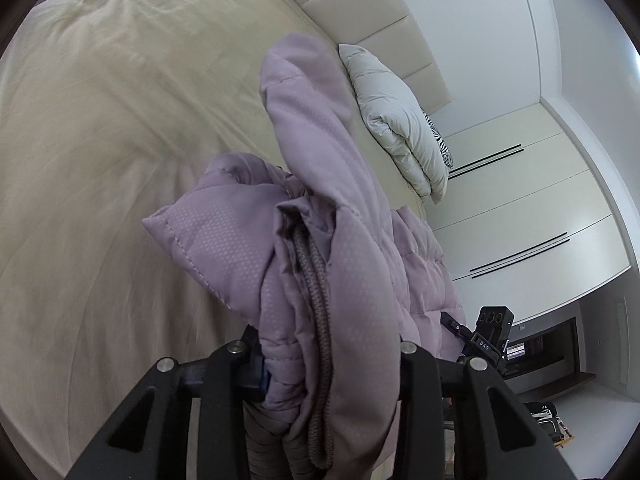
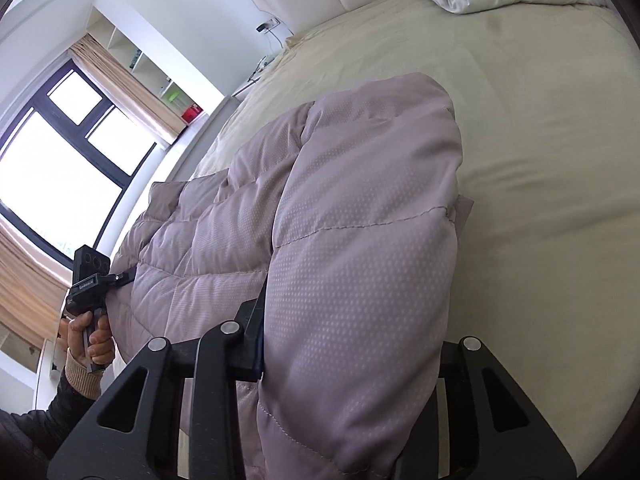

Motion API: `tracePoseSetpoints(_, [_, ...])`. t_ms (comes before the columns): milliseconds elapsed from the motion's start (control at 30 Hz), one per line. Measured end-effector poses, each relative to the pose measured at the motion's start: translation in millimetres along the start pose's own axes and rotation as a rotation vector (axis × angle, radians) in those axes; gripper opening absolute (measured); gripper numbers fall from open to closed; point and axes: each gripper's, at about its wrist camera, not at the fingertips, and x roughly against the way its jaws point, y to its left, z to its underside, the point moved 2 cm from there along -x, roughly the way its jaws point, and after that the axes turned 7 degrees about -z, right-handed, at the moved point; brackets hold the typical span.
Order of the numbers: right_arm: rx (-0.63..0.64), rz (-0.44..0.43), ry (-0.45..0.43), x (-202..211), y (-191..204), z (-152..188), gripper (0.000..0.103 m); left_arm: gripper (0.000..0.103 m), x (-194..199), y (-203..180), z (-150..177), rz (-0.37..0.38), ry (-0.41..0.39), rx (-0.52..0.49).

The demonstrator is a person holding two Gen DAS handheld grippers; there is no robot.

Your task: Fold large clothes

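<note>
A mauve quilted puffer jacket [image 1: 344,240] hangs bunched over the beige bed [image 1: 100,140]. My left gripper [image 1: 328,360] is shut on a thick wad of it, where a ribbed brown trim [image 1: 316,300] shows. The jacket covers the right finger. At the right of the left wrist view, my right gripper [image 1: 454,322] bites the jacket's far edge. In the right wrist view the jacket [image 2: 360,220] drapes over my right gripper [image 2: 348,340], which is shut on it, hiding one finger. At the left a hand [image 2: 90,340] holds my left gripper [image 2: 126,276], clamped on the jacket's other edge.
A folded white duvet [image 1: 400,120] lies by the padded headboard [image 1: 360,12], with a zebra-print cushion [image 1: 440,140] behind it. White wardrobe doors [image 1: 520,200] stand beside the bed. A window with tan curtains [image 2: 60,140] and open shelves [image 2: 160,80] are on the other side.
</note>
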Motion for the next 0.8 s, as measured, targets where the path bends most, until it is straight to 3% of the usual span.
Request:
tracePoseSetpoints(100, [-0.04, -0.042, 0.0, 17.4, 10.5, 51.4, 0.034, 0.038, 20.6, 8.6, 36.5, -0.017, 0.008, -0.019])
tracePoseSetpoints(200, [-0.111, -0.065, 0.005, 27.3, 3.9, 102.6, 0.034, 0.042, 14.8, 32.2, 58.1, -0.05, 0.037, 0.018])
tracePoseSetpoints(267, [-0.164, -0.069, -0.006, 28.8, -12.5, 127.4, 0.04, 0.047, 3.9, 56.2, 63.4, -0.03, 0.044, 0.077])
tracePoseSetpoints(333, [-0.247, -0.078, -0.018, 26.0, -34.2, 143.7, 0.057, 0.05, -7.1, 71.3, 63.4, -0.005, 0.039, 0.139])
tracePoseSetpoints(400, [-0.274, -0.045, -0.043, 20.2, -47.3, 152.9, 0.063, 0.052, -9.6, 78.1, 64.2, 0.007, 0.032, 0.148])
tracePoseSetpoints(500, [-0.327, -0.082, -0.055, 14.3, -62.1, 162.9, 0.074, 0.056, -15.7, 81.1, 64.9, 0.024, 0.043, 0.155])
tracePoseSetpoints(567, [-0.341, -0.093, -0.059, 16.3, -66.7, 166.8, 0.075, 0.057, -13.9, 83.2, 69.1, 0.041, 0.048, 0.179])
tracePoseSetpoints(800, [-0.374, 0.0, -0.102, 46.2, -47.4, 161.8, 0.077, 0.059, 47.2, 69.5, 91.2, -0.096, -0.068, 0.12])
